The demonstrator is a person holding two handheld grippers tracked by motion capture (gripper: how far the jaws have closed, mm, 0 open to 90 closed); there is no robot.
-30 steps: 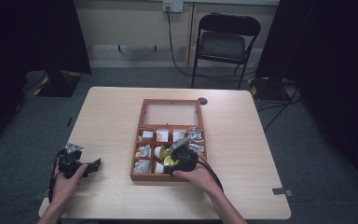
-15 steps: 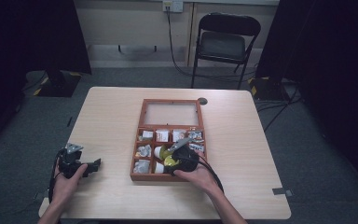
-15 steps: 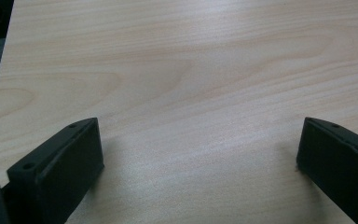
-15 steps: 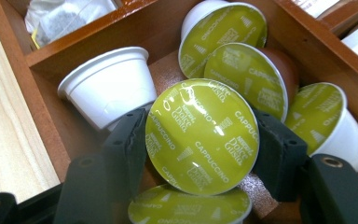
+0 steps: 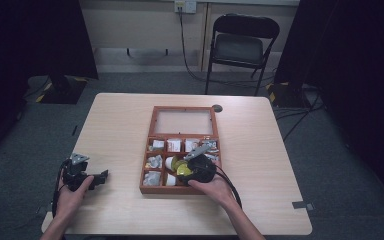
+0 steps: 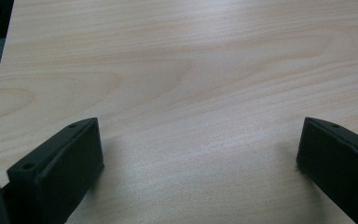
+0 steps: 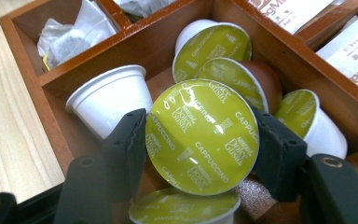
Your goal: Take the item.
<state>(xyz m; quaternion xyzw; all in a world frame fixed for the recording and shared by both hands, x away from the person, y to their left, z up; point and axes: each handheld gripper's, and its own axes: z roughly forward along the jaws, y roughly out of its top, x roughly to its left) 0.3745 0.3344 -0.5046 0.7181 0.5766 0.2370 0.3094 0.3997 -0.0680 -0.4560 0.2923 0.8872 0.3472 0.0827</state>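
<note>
A coffee capsule (image 7: 202, 136) with a green foil lid printed "Dolce Gusto Cappuccino" sits at the centre of the right gripper view, its lid facing the camera. It is clamped between the two black jaws of the right gripper (image 7: 200, 140), one jaw pressed against its left edge and the other against its right. It is held just above a compartment of the wooden box (image 7: 32, 70).

Around it in that compartment lie more green-lidded capsules: two (image 7: 214, 46) above it in the frame, one (image 7: 307, 116) to the right and one (image 7: 184, 207) at the bottom edge. A white capsule (image 7: 109, 95) lies on its side to the upper left. A tea bag (image 7: 72, 32) fills the compartment in the upper left corner, and printed sachets (image 7: 354, 51) show at the upper right.

In the high view the right gripper (image 5: 198, 167) is over the lower middle of the box (image 5: 182, 150), which lies open at the centre of the table (image 5: 120, 120). The left gripper (image 5: 87, 176) is at the lower left, well apart from the box. In its own view its jaws stand wide apart over bare wood.
</note>
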